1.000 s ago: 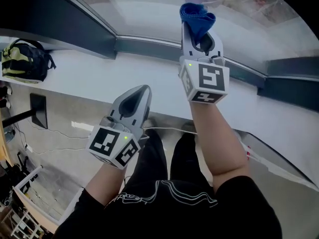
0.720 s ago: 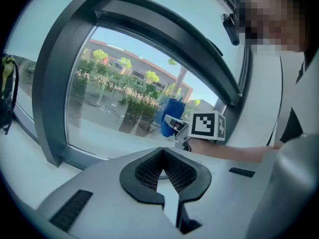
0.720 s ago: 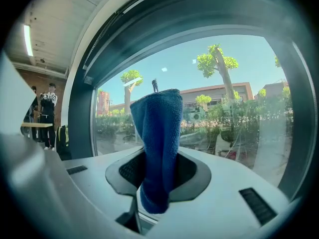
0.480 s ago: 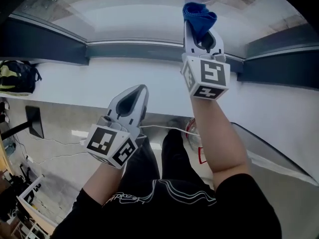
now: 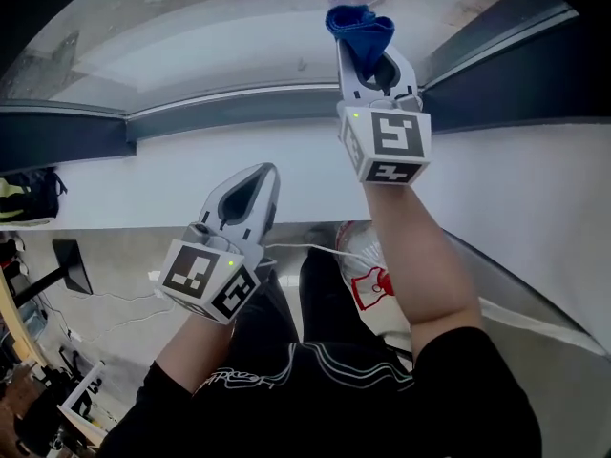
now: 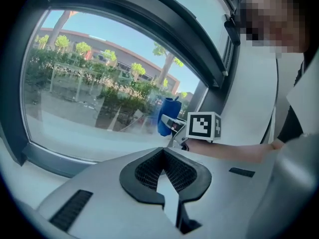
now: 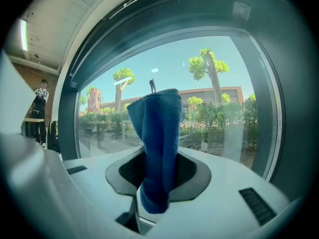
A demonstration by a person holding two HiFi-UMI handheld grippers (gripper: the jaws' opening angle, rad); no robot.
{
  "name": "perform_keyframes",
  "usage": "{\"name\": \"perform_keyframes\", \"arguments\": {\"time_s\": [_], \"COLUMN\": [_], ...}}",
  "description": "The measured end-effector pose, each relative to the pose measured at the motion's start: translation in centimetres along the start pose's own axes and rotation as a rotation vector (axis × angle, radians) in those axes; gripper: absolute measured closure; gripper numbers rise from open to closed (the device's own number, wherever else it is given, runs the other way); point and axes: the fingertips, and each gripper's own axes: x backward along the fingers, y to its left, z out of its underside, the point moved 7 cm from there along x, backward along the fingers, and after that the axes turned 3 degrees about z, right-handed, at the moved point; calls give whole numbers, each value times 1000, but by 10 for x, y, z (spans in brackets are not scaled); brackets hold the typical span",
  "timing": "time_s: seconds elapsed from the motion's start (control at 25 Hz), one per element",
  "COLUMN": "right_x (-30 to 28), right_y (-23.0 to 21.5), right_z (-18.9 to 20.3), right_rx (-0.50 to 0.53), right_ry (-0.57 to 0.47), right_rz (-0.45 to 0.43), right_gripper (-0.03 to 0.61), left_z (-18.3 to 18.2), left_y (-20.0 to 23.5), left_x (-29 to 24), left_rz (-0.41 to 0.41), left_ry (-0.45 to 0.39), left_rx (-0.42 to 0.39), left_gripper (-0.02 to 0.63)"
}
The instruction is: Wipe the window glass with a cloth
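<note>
My right gripper (image 5: 367, 63) is raised to the window glass (image 5: 210, 36) and is shut on a blue cloth (image 5: 359, 31). The cloth's folded end sticks out past the jaws, close against the pane; contact is not clear. In the right gripper view the blue cloth (image 7: 158, 138) stands upright between the jaws of the right gripper (image 7: 159, 176), with the window glass (image 7: 209, 108) right ahead. My left gripper (image 5: 258, 181) hangs lower over the white sill (image 5: 124, 179), shut and empty. The left gripper view shows its shut left gripper (image 6: 162, 169), the blue cloth (image 6: 168, 116) and the window glass (image 6: 84, 88).
A dark window frame (image 5: 67, 136) runs under the glass and up the right side (image 5: 506, 36). Below lie a white cable (image 5: 305, 248), a red and white bag (image 5: 368, 282) and a backpack (image 5: 24, 194). A person (image 7: 39, 101) stands far to the left.
The head view has swung round. My right gripper, still holding the cloth at the glass, now sits nearer the right window frame. The left gripper has barely moved.
</note>
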Motion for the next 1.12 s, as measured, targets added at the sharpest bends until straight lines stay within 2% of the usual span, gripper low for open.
{"name": "perform_keyframes", "arguments": {"time_s": [0.24,0.44,0.68,0.92,1.12], "right_x": [19,15,41,48,48], "right_y": [-53,-75,-126,-144,-153], "right_z": [5,19,12,15,16], "right_rx": [-11,-28,-44,-29,-38], "right_ry": [-7,-25,-35,-41,-43], "right_rz": [60,103,208,292,292], "right_gripper": [485,485,485,485,485], "left_z": [-1,3,-1,1,4], "left_y": [-29,-21,-46,-48,-48], "left_x": [-35,-54,-68,-77,-82], "left_rz": [41,64,90,112,99], "left_ry": [26,43,57,71,68], "left_rx": [-31,-46,-59,-62,-50], "left_gripper": [611,611,611,611,611]}}
